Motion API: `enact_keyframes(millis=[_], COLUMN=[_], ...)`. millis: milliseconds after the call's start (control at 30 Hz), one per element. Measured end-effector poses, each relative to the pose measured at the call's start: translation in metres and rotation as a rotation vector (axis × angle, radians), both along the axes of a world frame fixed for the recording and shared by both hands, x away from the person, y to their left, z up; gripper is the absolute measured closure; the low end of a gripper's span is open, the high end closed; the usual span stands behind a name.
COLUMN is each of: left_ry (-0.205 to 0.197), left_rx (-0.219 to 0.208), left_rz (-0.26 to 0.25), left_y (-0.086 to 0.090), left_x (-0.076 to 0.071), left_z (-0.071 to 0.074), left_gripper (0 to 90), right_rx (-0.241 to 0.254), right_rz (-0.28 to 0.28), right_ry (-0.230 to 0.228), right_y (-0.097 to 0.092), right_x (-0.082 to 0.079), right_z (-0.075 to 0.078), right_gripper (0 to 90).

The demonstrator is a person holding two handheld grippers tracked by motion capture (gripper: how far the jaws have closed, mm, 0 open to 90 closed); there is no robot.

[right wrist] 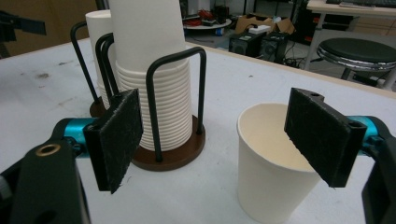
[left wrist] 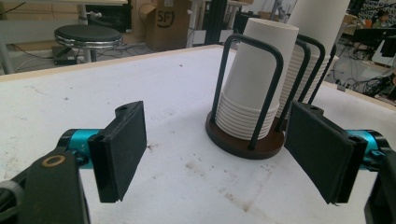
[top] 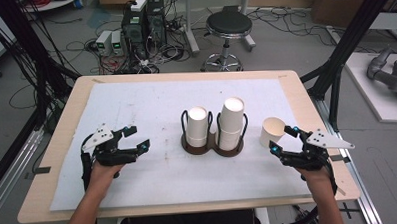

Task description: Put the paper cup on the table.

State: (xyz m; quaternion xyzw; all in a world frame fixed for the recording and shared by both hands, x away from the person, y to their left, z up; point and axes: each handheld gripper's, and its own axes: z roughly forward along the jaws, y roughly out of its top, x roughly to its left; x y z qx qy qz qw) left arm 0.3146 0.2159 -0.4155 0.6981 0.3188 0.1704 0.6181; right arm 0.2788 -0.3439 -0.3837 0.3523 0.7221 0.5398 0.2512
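A dark double cup holder [top: 212, 149] stands mid-table with two stacks of white paper cups, a shorter left stack [top: 197, 125] and a taller right stack [top: 232, 121]. A single paper cup [top: 270, 131] stands upright just right of the holder. My right gripper [top: 282, 139] is open right beside that cup. In the right gripper view the cup [right wrist: 268, 186] sits under the right pad [right wrist: 324, 135], which overlaps its rim with no visible squeeze. My left gripper [top: 139, 137] rests open on the mat, well left of the holder. The left gripper view faces the left stack [left wrist: 254, 84] through empty jaws.
A white mat [top: 151, 101] covers the wooden table [top: 57, 147]. Beyond the far edge are a black stool [top: 228, 25] and computer boxes [top: 143, 24] with cables. Black frame posts [top: 342, 52] stand at the right.
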Motion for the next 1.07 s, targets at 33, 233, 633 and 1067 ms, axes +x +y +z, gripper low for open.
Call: enact_keyframes(millis=[33,233,633,1067], left_ry=[-0.001,-0.007,-0.006,-0.003], left_rx=[0.0,-0.004,-0.008,-0.014], left_rz=[0.001,0.001,0.002,0.011], left_y=[0.0006,0.0017,0.0015,0.0046], left_x=[-0.0004,-0.0033,-0.0049,-0.003], left_z=[0.0002,0.0019,0.0021,0.0006], left_gripper=[21.1,21.1,21.1,21.1], right_rx=[0.001,-0.01,0.005,0.009], right_rz=[0.002,0.007,0.0,-0.008], right_ry=[0.003,0.01,0.022,0.019], right_y=[0.0007,0.004,0.0023,0.0009], right_x=[0.0002,0.0,-0.0017,-0.0006], right_z=[0.0004,-0.0019,-0.003,-0.0047], right_gripper=[20.1,20.1,20.1,20.1])
